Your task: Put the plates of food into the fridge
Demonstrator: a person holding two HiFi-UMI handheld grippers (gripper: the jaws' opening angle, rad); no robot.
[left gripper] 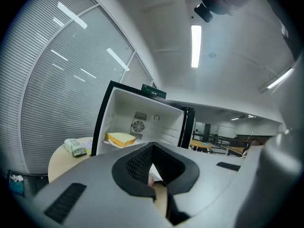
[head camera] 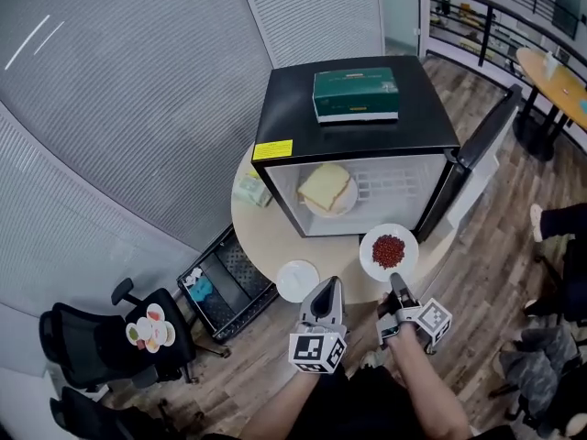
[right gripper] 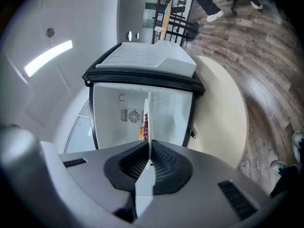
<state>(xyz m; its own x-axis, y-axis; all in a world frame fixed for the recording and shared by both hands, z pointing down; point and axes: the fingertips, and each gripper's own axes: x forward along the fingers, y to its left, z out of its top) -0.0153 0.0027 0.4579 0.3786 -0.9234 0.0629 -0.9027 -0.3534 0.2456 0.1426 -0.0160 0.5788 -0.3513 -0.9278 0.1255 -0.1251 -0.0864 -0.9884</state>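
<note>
Right gripper (head camera: 397, 287) clamped on the near rim of the plate of red food (head camera: 389, 251), which lies flat, straight out from the fingers; left gripper (head camera: 323, 293) closed, empty, just beside. Beyond: open fridge (head camera: 293, 108), sandwich plate (head camera: 326, 189) inside left, bare shelf (head camera: 393, 187) ahead of the right fingers.

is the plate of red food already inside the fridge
No, the right gripper holds the plate of red food outside the fridge.

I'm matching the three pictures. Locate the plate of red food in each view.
Head view: plate of red food lower centre-right, before the fridge, in the right gripper.
Left gripper view: not in it.
Right gripper view: edge-on at centre, between the jaws.
Shared landmark: the open fridge.
</note>
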